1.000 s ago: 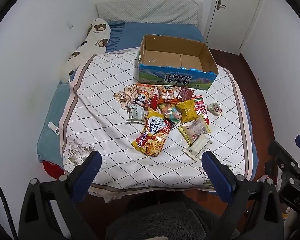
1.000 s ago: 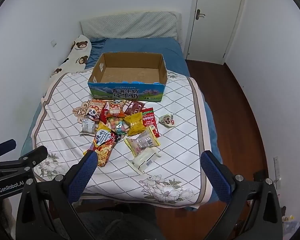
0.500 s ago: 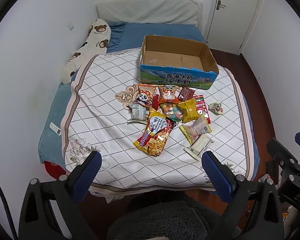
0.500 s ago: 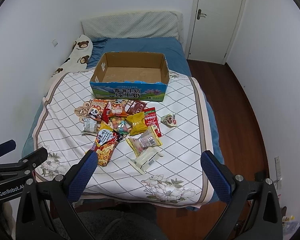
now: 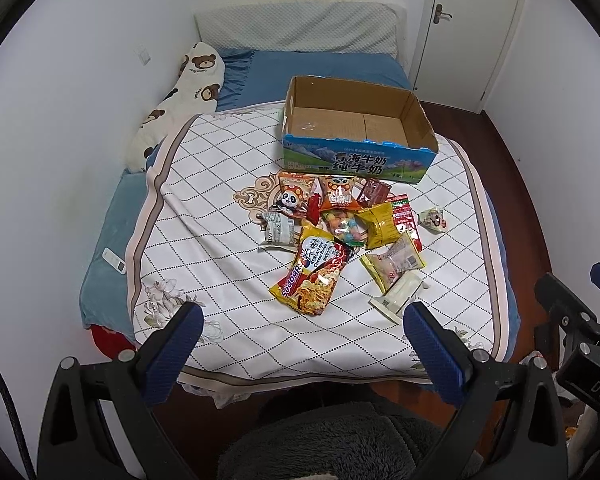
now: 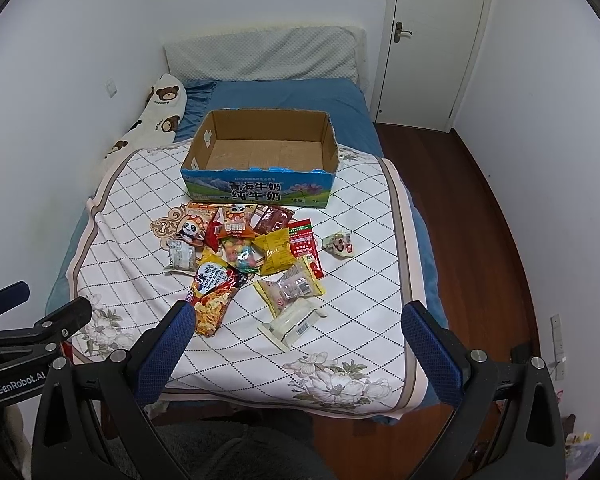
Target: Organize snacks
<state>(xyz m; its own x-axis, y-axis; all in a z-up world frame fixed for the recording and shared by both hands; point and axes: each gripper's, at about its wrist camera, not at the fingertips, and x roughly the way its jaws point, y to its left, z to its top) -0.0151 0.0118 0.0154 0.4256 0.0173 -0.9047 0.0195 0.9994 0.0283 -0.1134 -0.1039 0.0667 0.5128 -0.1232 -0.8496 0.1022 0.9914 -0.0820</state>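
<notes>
Several snack packets lie in a pile (image 5: 340,232) on the quilt in the middle of the bed; the pile also shows in the right wrist view (image 6: 252,256). A yellow noodle packet (image 5: 312,276) and a white packet (image 5: 398,296) lie nearest me. A small wrapped sweet (image 5: 433,219) lies apart at the right. An empty cardboard box (image 5: 356,160) with a blue front stands behind the pile, also in the right wrist view (image 6: 260,190). My left gripper (image 5: 300,322) and right gripper (image 6: 298,320) are both open and empty, held above the foot of the bed.
A bear-print pillow (image 5: 180,96) lies along the left wall. A white remote (image 5: 114,261) lies on the blue sheet at the left edge. A closed door (image 6: 432,40) and wooden floor (image 6: 472,216) are to the right of the bed.
Both grippers have moved slightly forward toward the bed; the snacks and box appear a little closer. Nothing on the bed has moved.
</notes>
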